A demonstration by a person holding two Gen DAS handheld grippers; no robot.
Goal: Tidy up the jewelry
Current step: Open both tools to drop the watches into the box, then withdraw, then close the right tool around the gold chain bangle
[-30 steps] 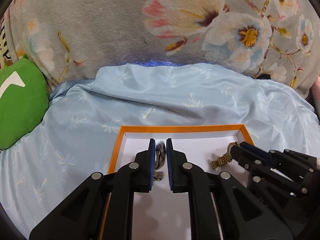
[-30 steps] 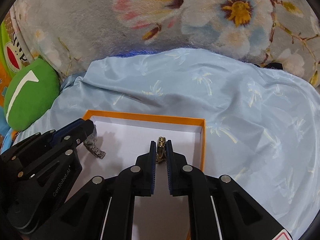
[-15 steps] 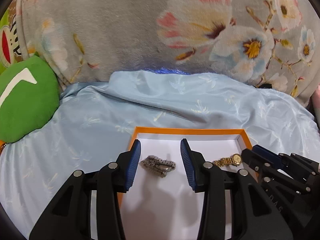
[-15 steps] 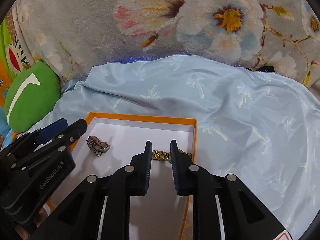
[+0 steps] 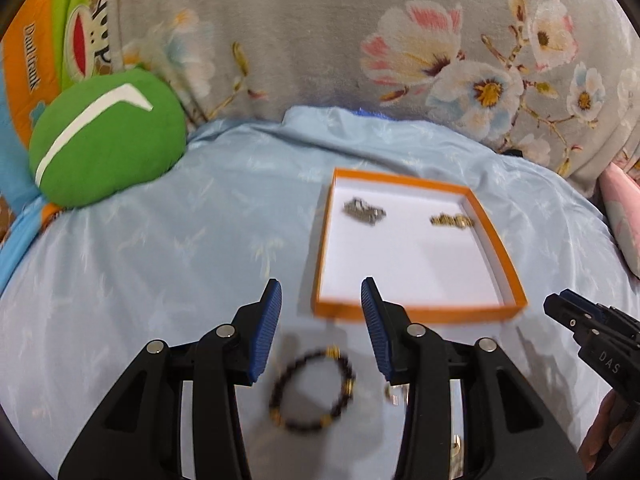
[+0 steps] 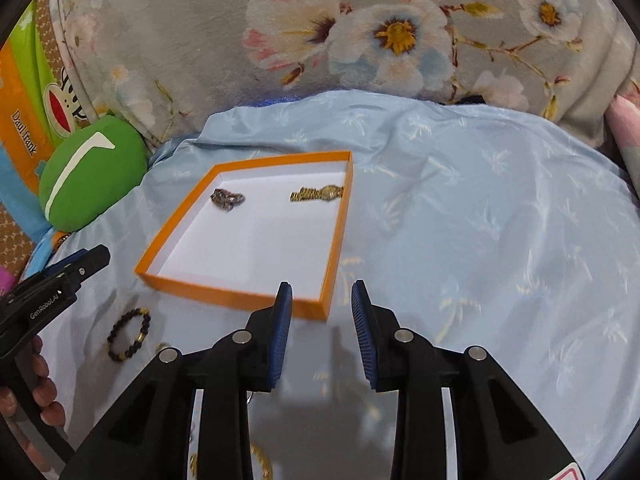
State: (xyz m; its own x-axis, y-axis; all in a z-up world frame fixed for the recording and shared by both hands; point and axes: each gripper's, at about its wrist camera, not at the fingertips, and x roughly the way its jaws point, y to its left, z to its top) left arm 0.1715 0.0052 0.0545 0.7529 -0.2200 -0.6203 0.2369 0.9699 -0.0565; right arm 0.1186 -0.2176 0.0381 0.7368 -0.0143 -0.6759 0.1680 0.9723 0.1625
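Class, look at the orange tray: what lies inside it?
Inside the orange tray lie a silver watch and a gold watch, apart. Nothing inside is covered.

Left gripper (image 5: 321,320) and right gripper (image 6: 322,314): black plastic frames, ribbed blue pads (image 6: 282,332), silver screws. White "GenRobot.AI" lettering on the left housing. Bare fingers (image 6: 44,394) visible.

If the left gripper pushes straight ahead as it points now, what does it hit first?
Probably the near wall of the orange-rimmed white tray, which sits just beyond the open left gripper. The dark beaded bracelet lies lower, between the jaws on the blue sheet. Depth is uncertain.
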